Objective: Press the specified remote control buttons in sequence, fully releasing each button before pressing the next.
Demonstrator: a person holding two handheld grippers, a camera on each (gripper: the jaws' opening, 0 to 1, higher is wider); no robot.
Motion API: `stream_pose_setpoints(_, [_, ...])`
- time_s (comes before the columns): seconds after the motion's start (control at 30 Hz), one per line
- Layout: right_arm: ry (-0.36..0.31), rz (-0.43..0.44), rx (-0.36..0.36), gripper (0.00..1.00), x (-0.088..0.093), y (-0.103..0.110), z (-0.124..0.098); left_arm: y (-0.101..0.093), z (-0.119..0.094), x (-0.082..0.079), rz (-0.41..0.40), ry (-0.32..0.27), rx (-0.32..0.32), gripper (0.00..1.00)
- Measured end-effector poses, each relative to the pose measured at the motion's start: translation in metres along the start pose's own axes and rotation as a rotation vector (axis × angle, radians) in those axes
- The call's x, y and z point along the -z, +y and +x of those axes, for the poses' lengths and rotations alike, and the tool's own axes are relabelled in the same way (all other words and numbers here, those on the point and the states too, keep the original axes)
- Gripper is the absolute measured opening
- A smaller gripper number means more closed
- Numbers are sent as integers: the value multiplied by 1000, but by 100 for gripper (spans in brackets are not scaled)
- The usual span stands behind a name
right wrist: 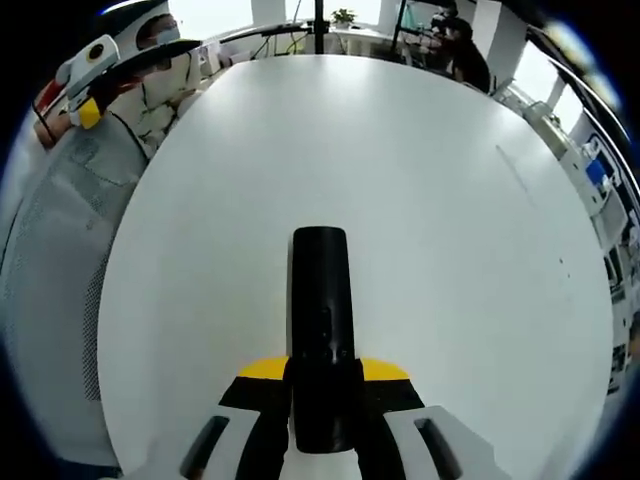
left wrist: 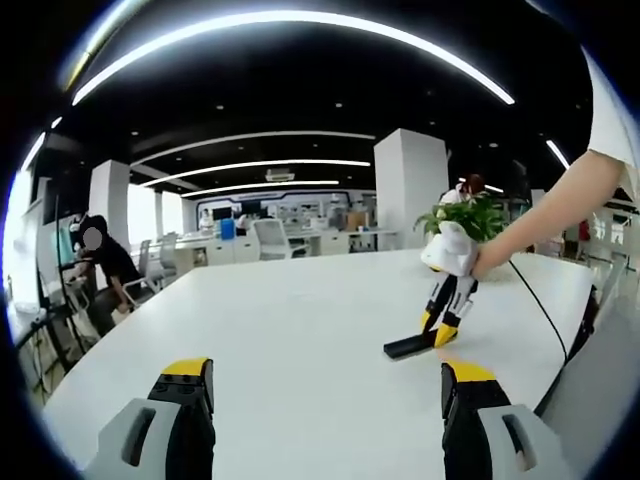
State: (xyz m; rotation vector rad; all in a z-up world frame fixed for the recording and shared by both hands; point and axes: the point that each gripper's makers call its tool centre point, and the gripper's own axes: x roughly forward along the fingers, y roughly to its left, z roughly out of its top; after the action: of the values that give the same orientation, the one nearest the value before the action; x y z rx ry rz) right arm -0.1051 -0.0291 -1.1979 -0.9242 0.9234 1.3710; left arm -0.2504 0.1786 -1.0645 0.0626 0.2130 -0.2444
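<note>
The remote control (right wrist: 320, 320) is lying flat on the white table (right wrist: 450, 200), and its near end is being clamped between the jaws of the right gripper (right wrist: 322, 385), which are being pressed closed against its sides; in the right gripper view the black body is running from 6 o'clock up toward the centre. In the left gripper view the same remote (left wrist: 410, 346) is being seen at about 4 o'clock, with the right gripper (left wrist: 445, 325) being brought down on it from above by a person's hand (left wrist: 490, 258), so the grip is judged to be steadying the remote for button presses; which button is being targeted cannot be told. The left gripper (left wrist: 325, 400) is being held with its jaws wide apart and empty, well apart from the remote, probably kept back so the remote is not being hidden. A potted plant (left wrist: 462, 215) is being seen at 2 o'clock beyond the hand, and a cable (left wrist: 545, 318) is trailing across the table near the remote, where it could be snagged.
</note>
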Motion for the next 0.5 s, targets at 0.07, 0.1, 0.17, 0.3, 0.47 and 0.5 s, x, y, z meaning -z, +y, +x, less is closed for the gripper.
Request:
stream_pose_setpoints(0.07, [6,2,2,22,0,-4,0,0,0,0,1,2,0,98])
stream_pose_setpoints(0.1, [9,1,3,22,1,-6,0,0,0,1,1,2,0,98])
stream_pose_setpoints(0.17, [16,3,4,22,0,-9,0,0,0,1,1,4,1,98])
stream_pose_setpoints(0.3, [25,35,18,22,1,-13,0,0,0,1,3,7,0,98])
stream_pose_setpoints(0.47, [31,139,54,26,4,-18,-1,-1,0,1,2,4,5,98])
stream_pose_setpoints(0.5, [20,133,51,26,4,-18,-1,-1,0,1,2,6,5,98])
